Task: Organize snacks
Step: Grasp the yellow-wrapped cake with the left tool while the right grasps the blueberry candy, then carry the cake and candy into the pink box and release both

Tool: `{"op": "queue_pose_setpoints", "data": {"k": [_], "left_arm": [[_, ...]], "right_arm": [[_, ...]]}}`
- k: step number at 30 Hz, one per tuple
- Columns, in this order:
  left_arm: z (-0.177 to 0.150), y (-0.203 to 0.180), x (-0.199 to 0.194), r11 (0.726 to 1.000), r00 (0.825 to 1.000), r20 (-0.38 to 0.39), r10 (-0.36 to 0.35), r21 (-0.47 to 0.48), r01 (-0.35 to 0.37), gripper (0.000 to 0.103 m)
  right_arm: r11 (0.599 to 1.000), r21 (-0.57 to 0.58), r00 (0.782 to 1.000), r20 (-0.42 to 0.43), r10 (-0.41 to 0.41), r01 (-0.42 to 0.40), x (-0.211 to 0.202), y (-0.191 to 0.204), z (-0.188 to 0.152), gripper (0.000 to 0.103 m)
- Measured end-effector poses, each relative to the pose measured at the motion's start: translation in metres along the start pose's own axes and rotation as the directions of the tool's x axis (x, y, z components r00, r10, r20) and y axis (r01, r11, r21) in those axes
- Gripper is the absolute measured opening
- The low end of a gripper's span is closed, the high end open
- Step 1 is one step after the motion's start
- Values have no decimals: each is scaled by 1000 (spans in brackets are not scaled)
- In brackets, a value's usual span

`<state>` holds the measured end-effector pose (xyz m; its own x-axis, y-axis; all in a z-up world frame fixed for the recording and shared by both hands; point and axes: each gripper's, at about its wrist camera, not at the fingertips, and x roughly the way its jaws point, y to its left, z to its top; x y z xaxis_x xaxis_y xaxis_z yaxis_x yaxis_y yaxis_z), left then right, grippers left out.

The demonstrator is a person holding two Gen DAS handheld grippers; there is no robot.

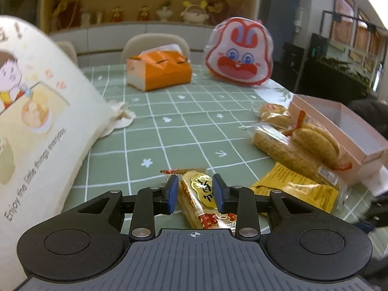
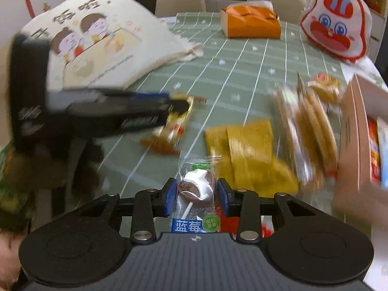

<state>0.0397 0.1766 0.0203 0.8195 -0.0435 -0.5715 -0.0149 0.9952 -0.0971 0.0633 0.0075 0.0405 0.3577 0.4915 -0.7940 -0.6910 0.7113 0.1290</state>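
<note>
My left gripper (image 1: 196, 194) is low over the green checked tablecloth (image 1: 169, 126), open, with a gold-wrapped cracker pack (image 1: 198, 191) lying between its blue pads. The right wrist view shows that gripper (image 2: 174, 106) blurred at the left, with the same pack (image 2: 177, 123) at its tips. My right gripper (image 2: 197, 194) is shut on a lollipop (image 2: 195, 185) in a clear wrapper with a blue label. A pink box (image 1: 359, 131) stands at the right, and in the right wrist view the box (image 2: 356, 131) holds red and blue packets (image 2: 374, 150).
A yellow packet (image 1: 295, 189), long and round biscuit packs (image 1: 315, 143) and a wrapped bun (image 1: 274, 114) lie beside the box. A printed cloth bag (image 1: 36, 111) fills the left. An orange tissue box (image 1: 162, 72) and a rabbit-face bag (image 1: 238, 53) stand at the far end.
</note>
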Motion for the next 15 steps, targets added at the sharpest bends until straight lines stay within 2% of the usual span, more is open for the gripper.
{"op": "queue_pose_setpoints", "data": {"k": [3, 6, 8, 11, 14, 15], "left_arm": [[-4, -9, 3, 998, 1000, -10, -12, 63, 13, 45], [-6, -17, 5, 993, 1000, -6, 20, 121, -19, 49], [-5, -17, 5, 993, 1000, -14, 24, 115, -22, 48], [-4, -14, 6, 998, 999, -52, 0, 69, 3, 49], [-6, -15, 2, 997, 995, -78, -59, 49, 63, 47], [-7, -18, 1, 995, 994, -84, -77, 53, 81, 47]], "right_arm": [[1000, -4, 1000, 9, -6, 6, -16, 0, -25, 36], [995, -22, 994, 62, -93, 95, -35, -3, -46, 36], [986, -23, 981, 105, -163, 167, -48, -8, -60, 36], [979, 34, 970, 127, -205, 203, -63, -27, -75, 37], [962, 88, 954, 129, -270, 260, -66, -46, -86, 37], [955, 108, 949, 126, -289, 277, -66, -51, -89, 41]]}}
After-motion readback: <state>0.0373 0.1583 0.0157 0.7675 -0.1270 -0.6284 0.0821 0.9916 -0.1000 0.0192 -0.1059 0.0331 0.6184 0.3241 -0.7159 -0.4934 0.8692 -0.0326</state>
